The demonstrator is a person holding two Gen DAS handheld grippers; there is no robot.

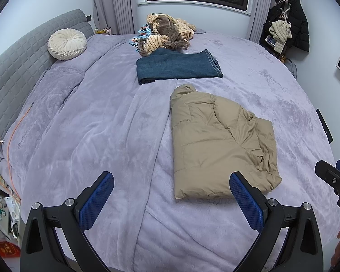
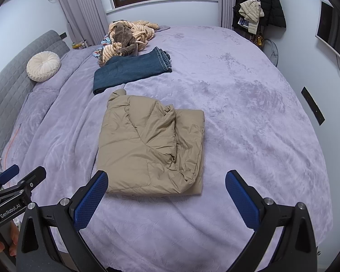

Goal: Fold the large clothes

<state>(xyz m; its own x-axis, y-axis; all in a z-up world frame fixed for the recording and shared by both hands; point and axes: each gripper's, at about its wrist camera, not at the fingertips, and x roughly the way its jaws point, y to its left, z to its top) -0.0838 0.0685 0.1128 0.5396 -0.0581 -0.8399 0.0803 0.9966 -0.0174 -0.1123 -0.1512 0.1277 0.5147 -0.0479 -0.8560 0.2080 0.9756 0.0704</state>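
Note:
A tan puffer jacket [image 1: 217, 140] lies folded into a rough rectangle on the purple bed cover [image 1: 90, 136]; it also shows in the right wrist view [image 2: 149, 145]. Beyond it lie folded blue jeans [image 1: 176, 65] [image 2: 131, 70]. My left gripper [image 1: 172, 179] is open and empty, held above the bed's near side, its right finger just in front of the jacket's near edge. My right gripper [image 2: 166, 178] is open and empty, hovering before the jacket's near edge. Each gripper shows at the edge of the other's view [image 1: 333, 176] [image 2: 13, 181].
A heap of striped and brown clothes [image 1: 167, 31] lies at the far end of the bed. A round cream cushion [image 1: 66, 44] rests by the grey headboard [image 1: 15, 63]. Coats [image 1: 287, 20] hang at the far right. An orange cable [image 1: 13, 140] runs along the bed's left edge.

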